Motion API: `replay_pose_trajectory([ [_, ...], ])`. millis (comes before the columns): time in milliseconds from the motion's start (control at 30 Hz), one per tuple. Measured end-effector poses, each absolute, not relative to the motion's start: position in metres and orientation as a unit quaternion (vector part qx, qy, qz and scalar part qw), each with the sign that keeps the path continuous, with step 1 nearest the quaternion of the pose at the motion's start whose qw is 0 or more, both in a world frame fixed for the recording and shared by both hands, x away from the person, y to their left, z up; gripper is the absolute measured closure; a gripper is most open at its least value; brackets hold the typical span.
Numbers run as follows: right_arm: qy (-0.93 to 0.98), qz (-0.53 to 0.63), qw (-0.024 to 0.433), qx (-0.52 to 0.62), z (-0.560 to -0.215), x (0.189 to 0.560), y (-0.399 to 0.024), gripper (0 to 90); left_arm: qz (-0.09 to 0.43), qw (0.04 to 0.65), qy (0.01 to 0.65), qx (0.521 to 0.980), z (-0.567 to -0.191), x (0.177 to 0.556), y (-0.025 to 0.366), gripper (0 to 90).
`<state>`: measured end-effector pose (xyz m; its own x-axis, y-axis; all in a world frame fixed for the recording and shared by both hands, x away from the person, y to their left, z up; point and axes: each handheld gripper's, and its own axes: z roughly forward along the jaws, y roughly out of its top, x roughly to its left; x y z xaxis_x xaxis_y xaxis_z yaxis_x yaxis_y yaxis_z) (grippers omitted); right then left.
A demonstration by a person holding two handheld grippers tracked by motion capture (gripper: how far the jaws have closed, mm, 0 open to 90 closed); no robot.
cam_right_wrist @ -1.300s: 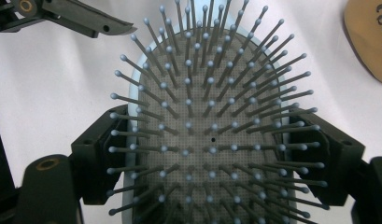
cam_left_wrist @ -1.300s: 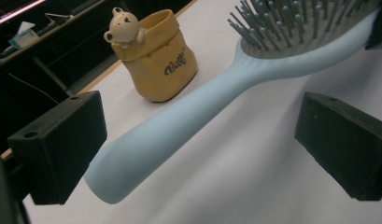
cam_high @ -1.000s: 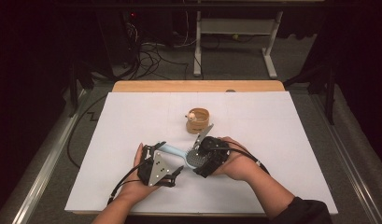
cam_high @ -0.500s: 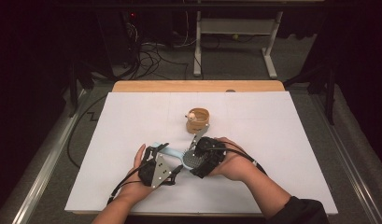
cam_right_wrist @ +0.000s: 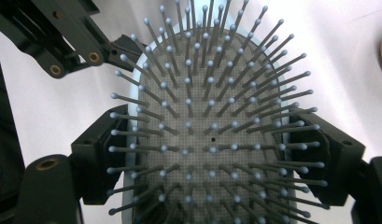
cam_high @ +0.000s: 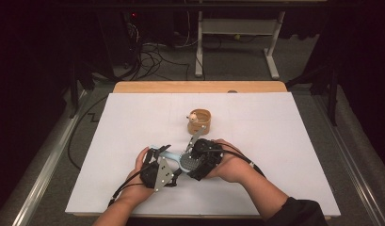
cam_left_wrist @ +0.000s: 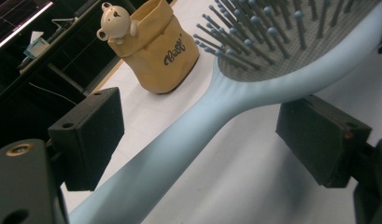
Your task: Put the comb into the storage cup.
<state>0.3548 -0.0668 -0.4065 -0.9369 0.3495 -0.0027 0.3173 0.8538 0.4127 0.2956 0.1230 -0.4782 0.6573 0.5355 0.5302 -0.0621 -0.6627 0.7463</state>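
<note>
A light blue hairbrush (cam_high: 173,154) with a grey bristle pad (cam_right_wrist: 212,140) hangs just above the white table near its front. My right gripper (cam_high: 190,162) is shut on the brush head, one jaw against each long edge (cam_right_wrist: 214,156). The brush handle (cam_left_wrist: 179,154) runs between the jaws of my left gripper (cam_left_wrist: 202,135), which is open, with a wide gap on the right side. In the high view my left gripper (cam_high: 167,159) sits left of the right one, both hands close together.
A tan pouch-shaped cup (cam_high: 200,122) with a small bear figure (cam_left_wrist: 115,21) on its rim stands just beyond the grippers. The white table cover (cam_high: 284,141) stretches wide on both sides. Cables and a desk frame (cam_high: 237,42) lie on the floor behind.
My right gripper has edged a little left with the brush, closer to the left gripper. The left hand has hardly moved.
</note>
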Motion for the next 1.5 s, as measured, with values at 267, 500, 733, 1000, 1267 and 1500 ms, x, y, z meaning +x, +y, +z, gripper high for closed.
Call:
replay_pose_trajectory([
  [267,0.962,0.211,0.036,0.172,-0.404,0.356,-0.060,20.7,0.393,0.376,0.139,0.828,-0.477,0.295,0.125,28.0],
  [500,0.961,0.212,0.035,0.175,-0.403,0.357,-0.058,20.6,0.396,0.368,0.128,0.831,-0.479,0.295,0.125,32.5],
  [733,0.961,0.210,0.035,0.174,-0.404,0.357,-0.057,20.6,0.405,0.368,0.118,0.828,-0.478,0.293,0.125,39.8],
  [1000,0.961,0.211,0.034,0.177,-0.404,0.358,-0.056,20.6,0.416,0.357,0.107,0.829,-0.480,0.291,0.124,45.2],
  [1267,0.961,0.207,0.032,0.180,-0.406,0.359,-0.055,20.6,0.414,0.352,0.104,0.833,-0.482,0.291,0.122,45.2],
  [1500,0.960,0.207,0.030,0.186,-0.407,0.360,-0.054,20.6,0.422,0.343,0.093,0.834,-0.482,0.289,0.120,48.0],
])
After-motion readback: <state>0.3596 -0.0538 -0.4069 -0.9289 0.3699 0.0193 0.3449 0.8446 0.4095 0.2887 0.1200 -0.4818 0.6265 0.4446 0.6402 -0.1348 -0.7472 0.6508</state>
